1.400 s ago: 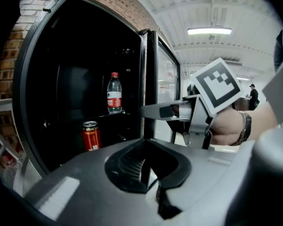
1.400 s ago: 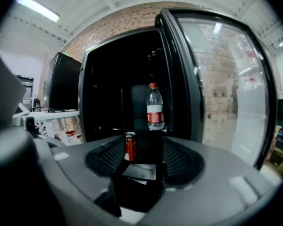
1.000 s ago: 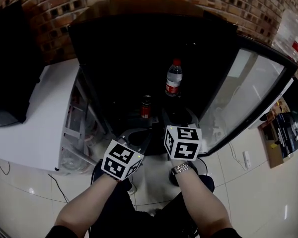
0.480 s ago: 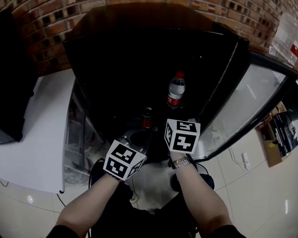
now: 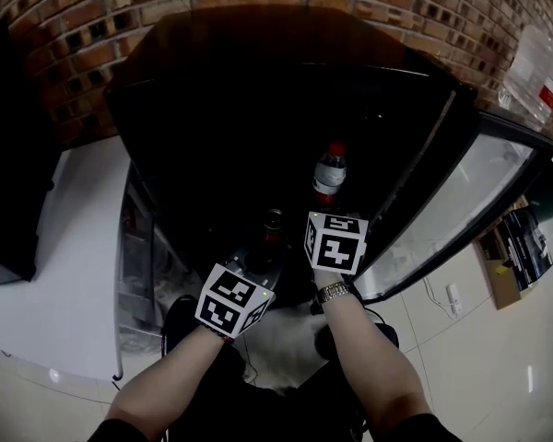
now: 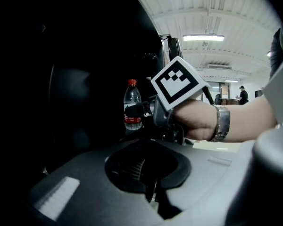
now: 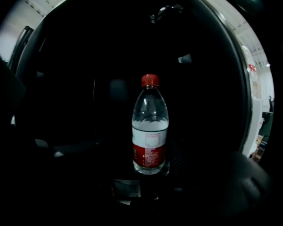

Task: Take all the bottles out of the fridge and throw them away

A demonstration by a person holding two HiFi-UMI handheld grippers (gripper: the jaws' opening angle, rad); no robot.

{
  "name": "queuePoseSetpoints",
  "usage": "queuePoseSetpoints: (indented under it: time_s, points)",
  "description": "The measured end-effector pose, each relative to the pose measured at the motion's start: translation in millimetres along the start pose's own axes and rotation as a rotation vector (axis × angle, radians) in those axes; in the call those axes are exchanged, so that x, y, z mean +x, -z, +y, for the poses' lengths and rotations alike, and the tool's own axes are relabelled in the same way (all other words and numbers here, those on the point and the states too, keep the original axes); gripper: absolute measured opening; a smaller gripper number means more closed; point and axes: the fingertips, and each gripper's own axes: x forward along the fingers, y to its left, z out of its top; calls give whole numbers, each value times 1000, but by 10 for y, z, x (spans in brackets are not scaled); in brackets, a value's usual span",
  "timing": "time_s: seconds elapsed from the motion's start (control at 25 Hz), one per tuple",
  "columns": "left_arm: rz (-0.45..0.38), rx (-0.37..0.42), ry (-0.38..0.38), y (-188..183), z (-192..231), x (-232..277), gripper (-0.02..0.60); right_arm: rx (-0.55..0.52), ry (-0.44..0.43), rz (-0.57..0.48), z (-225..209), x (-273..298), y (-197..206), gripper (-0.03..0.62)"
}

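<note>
A water bottle [image 7: 150,126] stands upright, far inside the dark fridge [image 5: 258,109]. The right gripper [image 6: 137,109] faces it – jaws just swung wide, not gripping. The left gripper [image 5: 256,258], nearer and left – jaws together, empty.

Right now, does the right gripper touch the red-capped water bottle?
Apart. In the right gripper view the water bottle stands free ahead of the right gripper, clear of both jaws.
</note>
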Motion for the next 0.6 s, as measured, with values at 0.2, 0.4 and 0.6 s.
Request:
queuePoseSetpoints:
  time_s: [0.2,0.4,0.6]
  points:
    - [-8,0,13,-48,57,69,4,-9,18,8,1,122,-27,325]
    - [-5,-1,22,-36,119,120,5,-3,34,3,14,206,-88,325]
    - [-7,-3,19,-55,194,131,3,-5,63,19,-62,316,-76,275]
